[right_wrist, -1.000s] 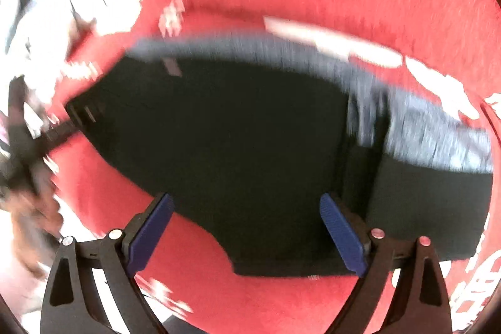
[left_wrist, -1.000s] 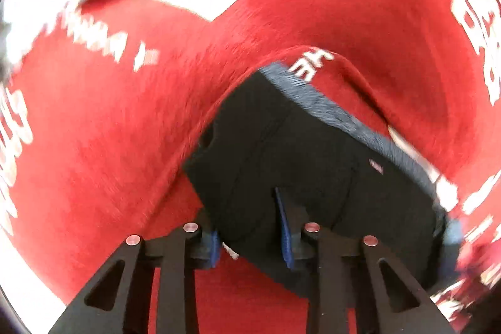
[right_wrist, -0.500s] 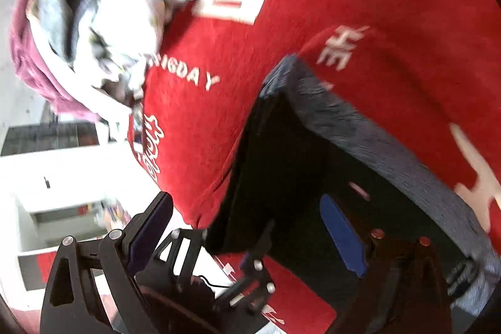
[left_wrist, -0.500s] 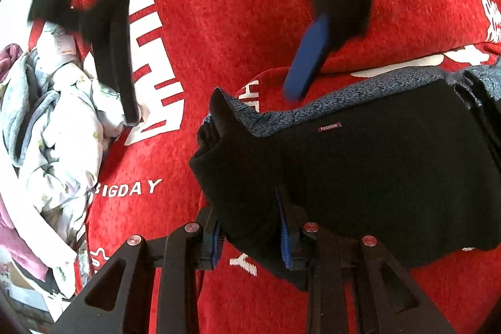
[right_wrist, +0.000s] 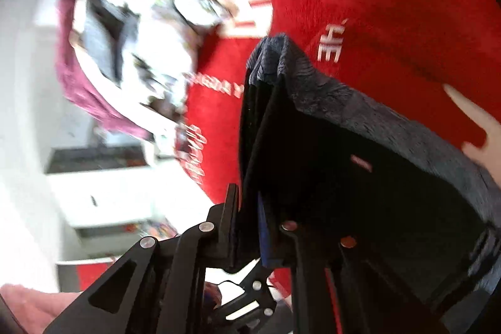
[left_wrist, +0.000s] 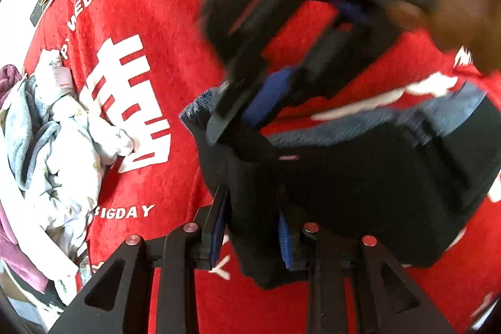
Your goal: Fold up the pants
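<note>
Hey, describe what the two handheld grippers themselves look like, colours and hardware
Both the left gripper and the right gripper share one build: matte black angular finger arms with triangular cut-outs, round silver rivets at the pivots, and blue ribbed pads lining the fingers' inner faces. No cables or sleeves can be made out.

The left gripper [left_wrist: 253, 230] pinches a thick fold of the black pants [left_wrist: 360, 187] between its blue pads, the cloth bunched between the two fingers. The pants' grey waistband [left_wrist: 369, 121] runs along their upper edge. Above, blurred, the right gripper [left_wrist: 247, 111] reaches down onto the pants' upper left corner. Underneath lies a red cloth [left_wrist: 175, 21] with white lettering. A heap of pale clothes [left_wrist: 53, 133] sits at the left edge.
</note>
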`<state>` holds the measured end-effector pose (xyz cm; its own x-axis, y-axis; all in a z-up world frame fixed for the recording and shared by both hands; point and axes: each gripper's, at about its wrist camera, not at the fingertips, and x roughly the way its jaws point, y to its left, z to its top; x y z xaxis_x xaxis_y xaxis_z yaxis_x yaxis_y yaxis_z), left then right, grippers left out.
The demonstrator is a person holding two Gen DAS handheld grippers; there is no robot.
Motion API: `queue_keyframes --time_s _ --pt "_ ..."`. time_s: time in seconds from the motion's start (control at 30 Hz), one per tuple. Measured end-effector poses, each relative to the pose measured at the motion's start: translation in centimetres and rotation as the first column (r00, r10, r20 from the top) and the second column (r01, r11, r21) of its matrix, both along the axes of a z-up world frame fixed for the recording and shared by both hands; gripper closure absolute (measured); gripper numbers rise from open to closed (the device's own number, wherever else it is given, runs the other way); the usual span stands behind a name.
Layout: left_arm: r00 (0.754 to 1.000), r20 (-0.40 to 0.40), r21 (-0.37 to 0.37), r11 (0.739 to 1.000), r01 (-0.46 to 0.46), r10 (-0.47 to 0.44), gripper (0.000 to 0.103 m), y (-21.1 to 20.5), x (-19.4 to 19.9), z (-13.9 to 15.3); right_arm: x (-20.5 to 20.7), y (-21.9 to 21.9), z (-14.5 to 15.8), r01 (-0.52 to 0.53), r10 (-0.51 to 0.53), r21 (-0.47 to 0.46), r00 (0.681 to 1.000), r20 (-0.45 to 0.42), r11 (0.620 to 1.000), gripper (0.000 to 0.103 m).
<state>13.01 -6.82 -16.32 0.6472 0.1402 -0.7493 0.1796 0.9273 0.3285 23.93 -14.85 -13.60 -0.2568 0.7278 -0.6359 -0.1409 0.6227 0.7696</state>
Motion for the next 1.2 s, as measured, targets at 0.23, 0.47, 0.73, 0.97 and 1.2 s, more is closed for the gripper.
queue_keyframes --time_s 0.23,0.47,0.73,0.97,1.2 --pt "0.994 0.050 0.036 0.995 0.094 -0.096 0.073 -5.4 -0.6 0.7 -1.6 -8.1 2.6 0.130 -0.131 0.046 0.991 0.014 0.990 0.089" --pt "0.998 -0.001 0.073 0.996 0.060 -0.060 0.073 -5.1 0.4 -1.4 -0.9 -8.1 1.2 0.082 -0.081 -0.008 0.996 0.034 0.997 0.081" --pt "0.999 0.017 0.027 0.999 0.027 -0.028 0.073 -4.3 0.2 -1.2 0.8 -7.7 -1.6 0.118 -0.114 0.102 0.992 -0.051 0.988 0.031" --pt "1.000 0.012 0.017 0.999 0.028 -0.029 0.073 -4.7 0.0 -0.7 0.8 -3.2 -3.1 0.077 -0.075 0.034 0.996 -0.052 0.996 0.088" --pt "0.986 0.051 -0.039 0.986 0.160 -0.158 0.073 -9.8 -2.0 3.1 -1.9 -10.2 1.6 0.152 -0.158 0.143 0.987 0.028 0.978 0.088"
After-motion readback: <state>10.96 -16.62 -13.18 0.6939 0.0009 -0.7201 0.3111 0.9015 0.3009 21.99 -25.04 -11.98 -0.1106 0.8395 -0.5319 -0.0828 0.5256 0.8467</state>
